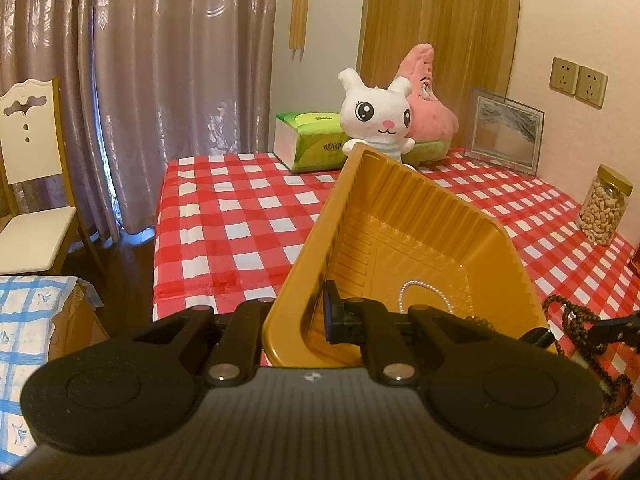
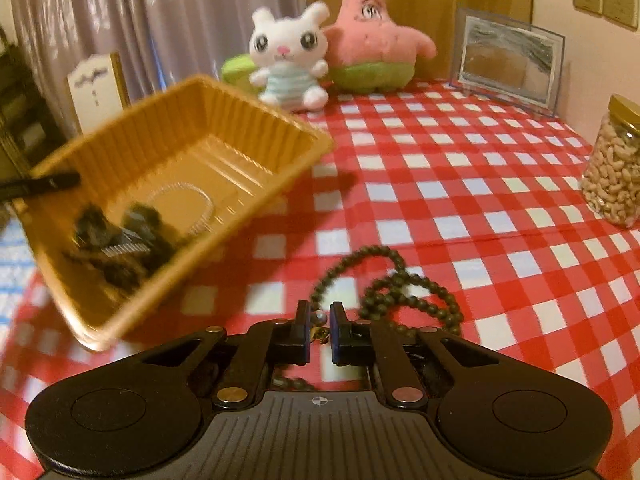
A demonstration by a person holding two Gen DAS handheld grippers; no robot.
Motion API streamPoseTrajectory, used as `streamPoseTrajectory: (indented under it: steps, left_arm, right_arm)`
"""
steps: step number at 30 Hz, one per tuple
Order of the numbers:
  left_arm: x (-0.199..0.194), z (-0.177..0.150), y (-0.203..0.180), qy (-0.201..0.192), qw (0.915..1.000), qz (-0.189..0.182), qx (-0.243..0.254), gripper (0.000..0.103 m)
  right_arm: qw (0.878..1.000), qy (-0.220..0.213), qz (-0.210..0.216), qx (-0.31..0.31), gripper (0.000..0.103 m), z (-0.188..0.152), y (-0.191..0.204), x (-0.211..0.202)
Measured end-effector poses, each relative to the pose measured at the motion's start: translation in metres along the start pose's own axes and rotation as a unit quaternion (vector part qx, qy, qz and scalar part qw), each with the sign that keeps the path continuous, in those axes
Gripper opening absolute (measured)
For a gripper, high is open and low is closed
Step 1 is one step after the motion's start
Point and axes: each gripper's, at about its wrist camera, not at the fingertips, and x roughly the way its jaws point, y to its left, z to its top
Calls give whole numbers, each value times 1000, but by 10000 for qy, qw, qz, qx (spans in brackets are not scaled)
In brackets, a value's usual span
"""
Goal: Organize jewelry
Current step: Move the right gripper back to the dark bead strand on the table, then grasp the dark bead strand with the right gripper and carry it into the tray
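Dark wooden bead string (image 2: pixel 404 292) lies on the checked tablecloth (image 2: pixel 460 184), one end pinched between the nearly closed jaws of the right gripper (image 2: pixel 320 320). Left gripper (image 1: pixel 316 316) clamps the near wall of the gold plastic tray (image 1: pixel 400 216), held tilted off the table. Pearl strand (image 1: pixel 424 296) and dark pieces sit in its low end. Risks: the thin pinch slips as the beads lift; more tilt spills the tray's contents.

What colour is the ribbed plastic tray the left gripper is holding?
Golden yellow ribbed plastic tray, clearest in the left wrist view.
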Motion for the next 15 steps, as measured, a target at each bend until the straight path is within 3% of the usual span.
streamPoseTrajectory:
  steps: [9,15]
  left_arm:
    - [-6,-1,-7,-15,10000,65,13,10]
    - [-9,-2,-9,17,9999,122,-45,9]
  right_arm:
    - [9969,-342,662,238,9,25,49,-24]
    - [9965,-346,747,163,9,34,83,-12]
